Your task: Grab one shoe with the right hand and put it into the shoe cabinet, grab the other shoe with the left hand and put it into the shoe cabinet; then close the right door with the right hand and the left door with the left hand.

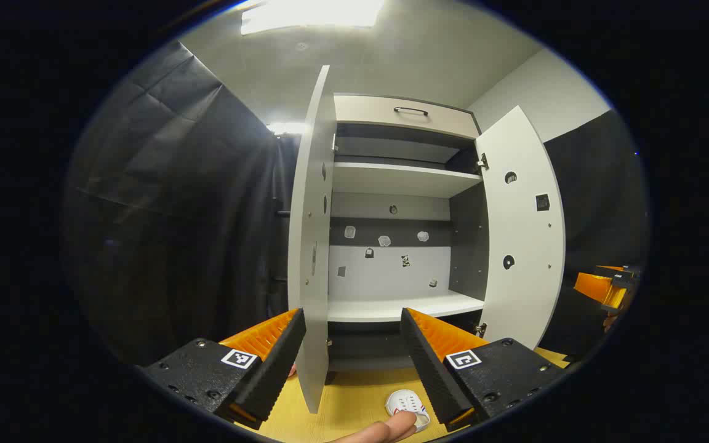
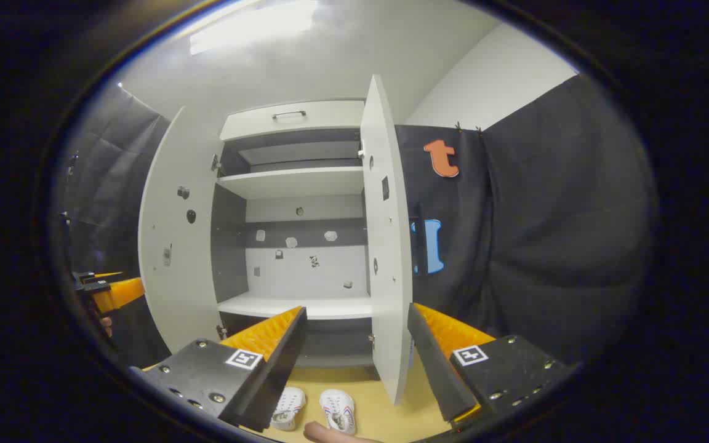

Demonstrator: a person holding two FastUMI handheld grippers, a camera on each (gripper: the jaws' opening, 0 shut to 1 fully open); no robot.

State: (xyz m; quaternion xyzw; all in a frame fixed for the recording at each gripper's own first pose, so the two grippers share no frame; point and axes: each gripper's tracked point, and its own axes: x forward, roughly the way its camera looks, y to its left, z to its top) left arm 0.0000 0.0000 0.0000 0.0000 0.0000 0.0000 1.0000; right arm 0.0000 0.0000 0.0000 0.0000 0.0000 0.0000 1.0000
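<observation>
Both your grippers are up in front of the open cabinet [image 2: 296,184], and nothing is in hand yet; your right gripper [image 2: 354,344] has its jaws spread wide and empty, and your left gripper [image 1: 351,344] is just as wide and just as empty. The shoes are on the yellow floor [image 2: 385,412], below and ahead of you; in the right gripper view the pair sit side by side, the left shoe [image 2: 287,407] near your left finger and the right shoe [image 2: 337,410] just beside it; their long axes seem to run toward the cabinet. Your right gripper looks nearer, so it probably drops first, straight down and slightly left. Both doors stand open, the left door [image 1: 311,246] and the right door [image 2: 385,246] edge-on to each camera; the lower shelf [image 2: 293,306] is bare.
</observation>
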